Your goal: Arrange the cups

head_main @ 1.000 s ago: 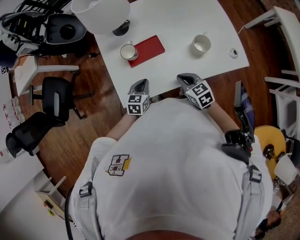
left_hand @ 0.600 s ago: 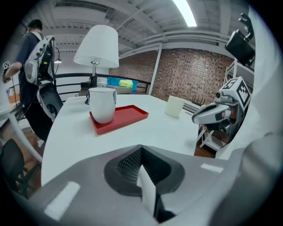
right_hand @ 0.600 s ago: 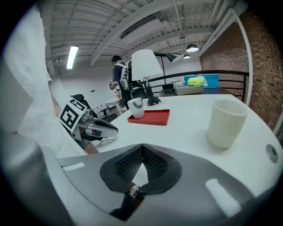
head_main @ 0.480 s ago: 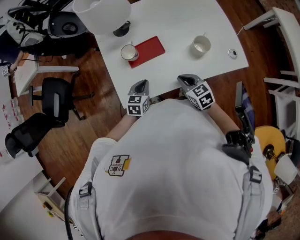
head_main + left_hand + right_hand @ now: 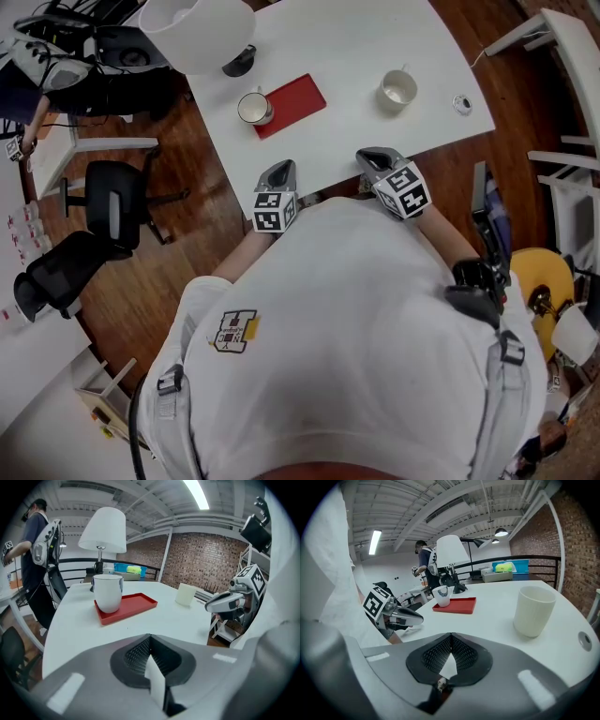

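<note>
Left gripper [image 5: 279,172]: jaws pressed together, nothing between them, held at the near edge of the white surface [image 5: 356,47]. Right gripper [image 5: 375,157]: likewise closed and empty, beside the left. White mug [image 5: 254,108]: ahead of the left gripper, slightly left, upright on the end of a red tray [image 5: 298,97]. Cream ribbed cup [image 5: 397,90]: ahead-right of the right gripper, upright on bare surface, well apart from the tray.

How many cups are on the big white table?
2. A white cup stands on the left end of the red tray. A cream cup stands alone on the bare table, farther right. The lampshade covers one corner, so another might hide there.
</note>
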`<state>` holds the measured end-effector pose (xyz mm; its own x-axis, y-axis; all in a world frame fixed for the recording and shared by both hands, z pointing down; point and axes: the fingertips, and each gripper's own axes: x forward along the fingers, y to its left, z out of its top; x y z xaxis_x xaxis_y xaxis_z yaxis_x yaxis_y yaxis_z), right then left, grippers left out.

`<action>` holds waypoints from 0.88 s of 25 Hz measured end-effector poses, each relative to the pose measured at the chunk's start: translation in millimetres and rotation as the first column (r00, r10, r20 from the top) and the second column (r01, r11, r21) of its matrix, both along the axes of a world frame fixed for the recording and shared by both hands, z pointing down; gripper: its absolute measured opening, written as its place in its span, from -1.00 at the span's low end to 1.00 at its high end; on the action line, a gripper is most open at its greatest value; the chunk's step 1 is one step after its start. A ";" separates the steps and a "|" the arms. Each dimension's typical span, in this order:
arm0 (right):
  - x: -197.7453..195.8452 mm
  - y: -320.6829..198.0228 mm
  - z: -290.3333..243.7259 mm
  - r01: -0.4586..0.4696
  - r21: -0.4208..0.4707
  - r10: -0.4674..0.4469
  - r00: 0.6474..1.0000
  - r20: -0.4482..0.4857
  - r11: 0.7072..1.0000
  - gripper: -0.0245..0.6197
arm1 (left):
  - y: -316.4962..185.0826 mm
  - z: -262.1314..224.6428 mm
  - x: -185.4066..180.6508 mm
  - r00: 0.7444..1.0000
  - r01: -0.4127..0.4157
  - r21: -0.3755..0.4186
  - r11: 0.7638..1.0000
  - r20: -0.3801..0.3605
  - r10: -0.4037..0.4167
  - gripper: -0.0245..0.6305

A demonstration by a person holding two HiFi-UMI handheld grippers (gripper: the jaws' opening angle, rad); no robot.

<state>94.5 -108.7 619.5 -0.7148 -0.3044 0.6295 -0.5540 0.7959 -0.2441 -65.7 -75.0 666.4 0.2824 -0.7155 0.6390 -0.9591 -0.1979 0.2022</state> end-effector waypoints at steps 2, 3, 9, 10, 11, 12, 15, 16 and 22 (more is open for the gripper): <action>7.7 -10.3 -5.3 -0.042 0.042 0.042 0.999 0.002 0.998 -0.92 | -1.2 0.4 1.5 1.000 0.000 -0.003 1.000 0.003 0.000 -0.92; 15.8 -20.1 -9.1 -0.083 0.083 0.083 0.997 0.002 0.993 -0.92 | -2.4 0.7 2.4 1.000 0.001 -0.004 1.000 0.004 -0.001 -0.92; 94.3 -93.2 -26.3 -0.404 0.301 0.418 0.908 0.017 0.864 -0.41 | -6.8 -0.9 9.9 1.000 0.004 0.006 1.000 0.024 -0.004 -0.92; 98.8 -102.0 -24.4 -0.418 0.311 0.435 0.900 0.015 0.854 -0.07 | -7.0 -1.0 10.5 1.000 0.007 0.007 1.000 0.029 -0.007 -0.92; 99.2 -110.3 -21.2 -0.421 0.321 0.442 0.897 0.006 0.849 0.22 | -7.7 -0.9 10.6 0.999 0.012 0.006 1.000 0.034 -0.012 -0.92; 96.8 -118.9 -16.8 -0.417 0.331 0.444 0.896 -0.008 0.847 0.42 | -9.1 -0.4 10.7 0.999 0.018 0.004 1.000 0.038 -0.018 -0.92; 88.6 -151.3 0.2 -0.447 0.336 0.491 0.869 -0.055 0.829 0.78 | -17.9 -1.6 12.9 0.998 0.034 -0.006 0.999 0.057 -0.034 -0.92; 88.6 -163.4 5.9 -0.484 0.324 0.529 0.846 -0.063 0.813 0.84 | -20.8 -4.6 14.6 0.997 0.035 -0.009 0.999 0.068 -0.034 -0.92; 93.0 -200.6 33.0 -0.608 0.273 0.654 0.747 -0.121 0.745 0.81 | -20.6 -16.2 23.2 0.995 0.035 -0.032 0.999 0.094 -0.032 -0.92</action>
